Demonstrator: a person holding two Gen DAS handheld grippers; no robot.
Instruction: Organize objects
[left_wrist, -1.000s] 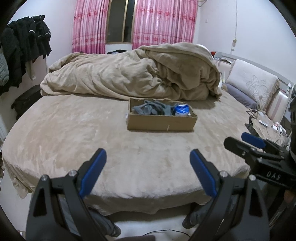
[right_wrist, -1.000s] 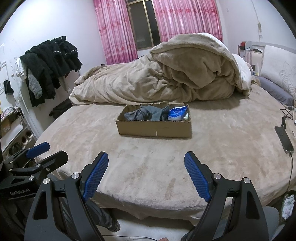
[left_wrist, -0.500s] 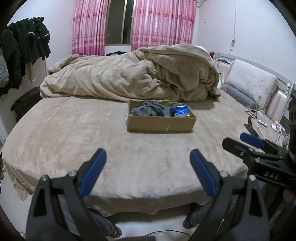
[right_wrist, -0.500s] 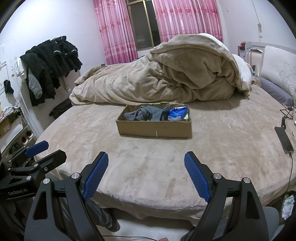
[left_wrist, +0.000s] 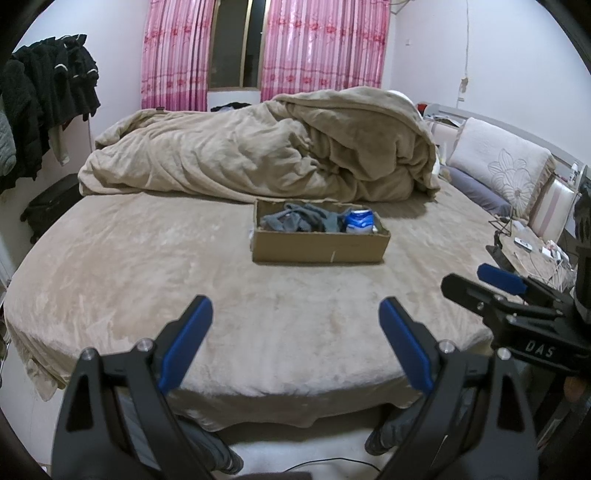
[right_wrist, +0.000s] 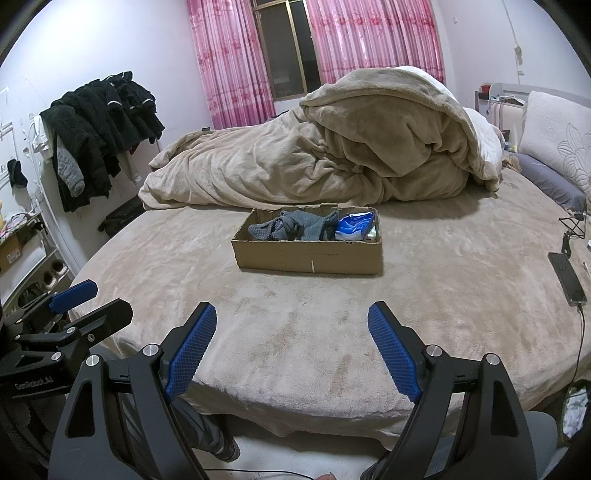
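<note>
A shallow cardboard box (left_wrist: 320, 245) (right_wrist: 308, 255) sits in the middle of a round beige bed (left_wrist: 147, 266) (right_wrist: 443, 266). It holds grey socks (left_wrist: 299, 220) (right_wrist: 291, 226) on its left and a blue and white packet (left_wrist: 358, 220) (right_wrist: 354, 225) on its right. My left gripper (left_wrist: 295, 325) is open and empty over the bed's near edge, well short of the box. My right gripper (right_wrist: 291, 328) is open and empty, likewise near the edge. Each gripper also shows at the side of the other's view.
A heaped beige duvet (left_wrist: 266, 147) (right_wrist: 332, 147) lies behind the box. Pillows (left_wrist: 498, 166) are at the right. A phone (right_wrist: 567, 278) on a cable lies on the bed's right side. Dark clothes (right_wrist: 99, 125) hang on the left wall. Pink curtains (left_wrist: 317, 48) cover the window.
Both grippers have drawn back very slightly from the bed and stayed open. The box and its contents have not moved.
</note>
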